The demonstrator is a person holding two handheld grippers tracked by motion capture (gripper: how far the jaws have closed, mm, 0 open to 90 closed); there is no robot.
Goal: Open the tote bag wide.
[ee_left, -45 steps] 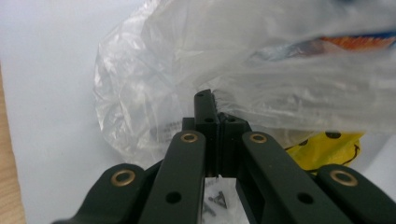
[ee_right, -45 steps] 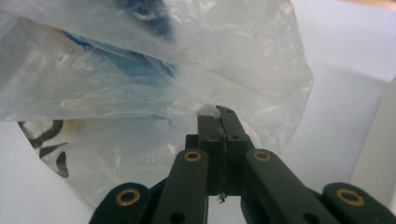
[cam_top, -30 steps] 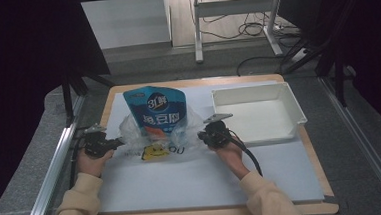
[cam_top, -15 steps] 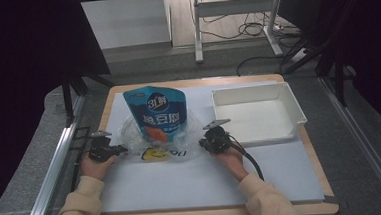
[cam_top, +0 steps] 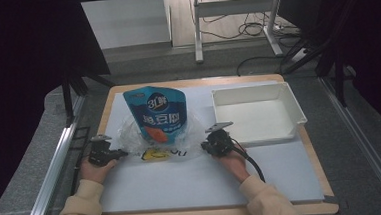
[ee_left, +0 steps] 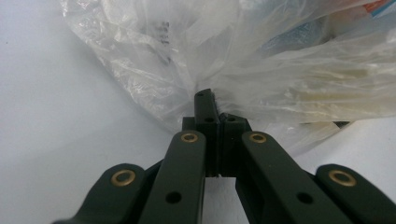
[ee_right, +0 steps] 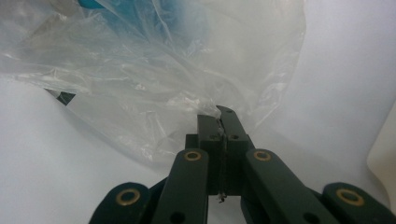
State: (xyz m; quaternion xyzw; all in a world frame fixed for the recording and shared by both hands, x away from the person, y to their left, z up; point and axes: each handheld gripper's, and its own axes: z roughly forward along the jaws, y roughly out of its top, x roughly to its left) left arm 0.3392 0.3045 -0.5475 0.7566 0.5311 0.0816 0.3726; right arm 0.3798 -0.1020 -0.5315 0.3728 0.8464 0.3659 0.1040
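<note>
A blue stand-up pouch (cam_top: 156, 112) sits partly inside a clear plastic bag (cam_top: 130, 135) on the white mat. The bag's near edge carries a yellow print (cam_top: 154, 154). My left gripper (cam_top: 122, 152) is at the bag's left edge, shut on a pinch of its film (ee_left: 208, 95). My right gripper (cam_top: 204, 146) is at the bag's right edge, also shut on the film (ee_right: 212, 112). In the right gripper view the pouch (ee_right: 154, 11) shows as blue through the crumpled bag (ee_right: 140, 70).
An empty white tray (cam_top: 250, 90) stands at the right of the table, close beside my right hand. The white mat (cam_top: 193, 182) covers the wooden tabletop. Metal rails run along both sides of the table, and a desk frame and cables lie beyond it.
Both grippers have shifted a little toward the near edge of the table, keeping their hold on the bag's edges. The pouch and the tray stay in place.
</note>
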